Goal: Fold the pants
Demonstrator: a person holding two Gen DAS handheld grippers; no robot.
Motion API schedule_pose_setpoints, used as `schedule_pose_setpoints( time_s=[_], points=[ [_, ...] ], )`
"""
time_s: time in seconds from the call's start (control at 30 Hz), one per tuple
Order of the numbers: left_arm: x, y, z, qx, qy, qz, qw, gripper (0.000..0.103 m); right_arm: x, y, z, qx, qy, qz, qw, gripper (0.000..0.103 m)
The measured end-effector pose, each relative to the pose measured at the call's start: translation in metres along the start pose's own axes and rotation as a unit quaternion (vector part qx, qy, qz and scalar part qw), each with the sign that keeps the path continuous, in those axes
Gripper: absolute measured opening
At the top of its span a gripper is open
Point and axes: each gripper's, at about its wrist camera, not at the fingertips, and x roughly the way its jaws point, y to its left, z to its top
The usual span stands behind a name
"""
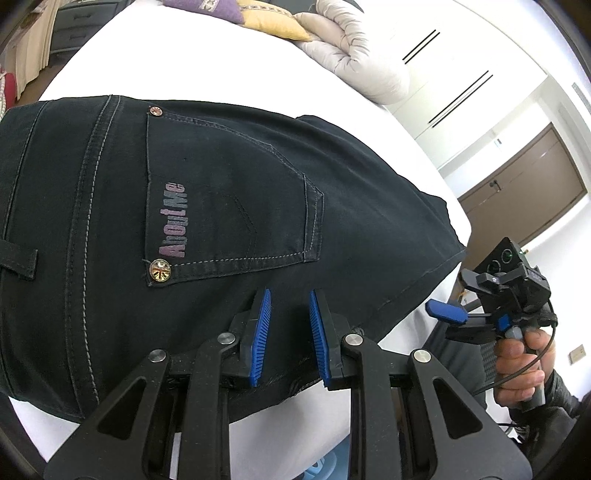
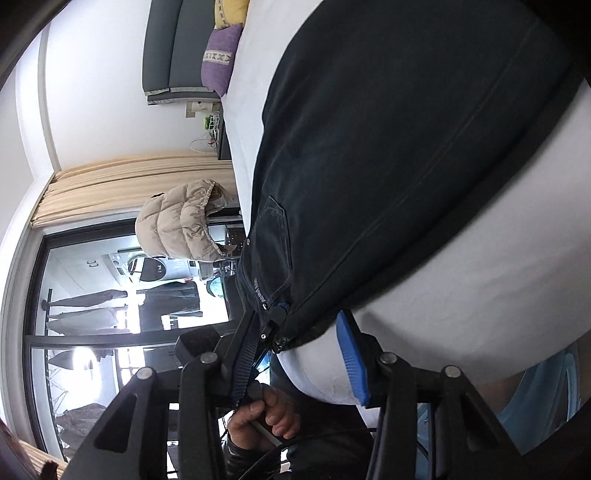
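White bed (image 1: 229, 70) carries dark pants (image 1: 221, 192), folded near its edge; left tongs (image 1: 290, 328) clamp the fabric, right tongs (image 2: 301, 354) gape empty; a tug could undo the fold

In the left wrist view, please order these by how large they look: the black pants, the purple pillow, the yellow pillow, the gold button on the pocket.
1. black pants, by far the largest.
2. and 3. yellow pillow and purple pillow: both are cropped by the frame, so no ranking between them.
4. gold button, smallest, though it is nearest to the camera.
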Motion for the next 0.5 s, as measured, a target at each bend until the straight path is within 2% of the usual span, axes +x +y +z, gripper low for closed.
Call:
schedule_pose_setpoints(
  time_s=[0.1,0.5],
  points=[
    [-0.004,0.003,-0.003,0.0,-0.001,-0.001,1.0,0.021,0.008,0.004,0.003,0.007,0.001,0.006,1.0,0.048],
    [-0.006,0.007,-0.003,-0.002,0.0,-0.002,1.0,0.021,0.012,-0.019,0.012,0.033,0.016,0.012,0.999,0.047]
  ],
)
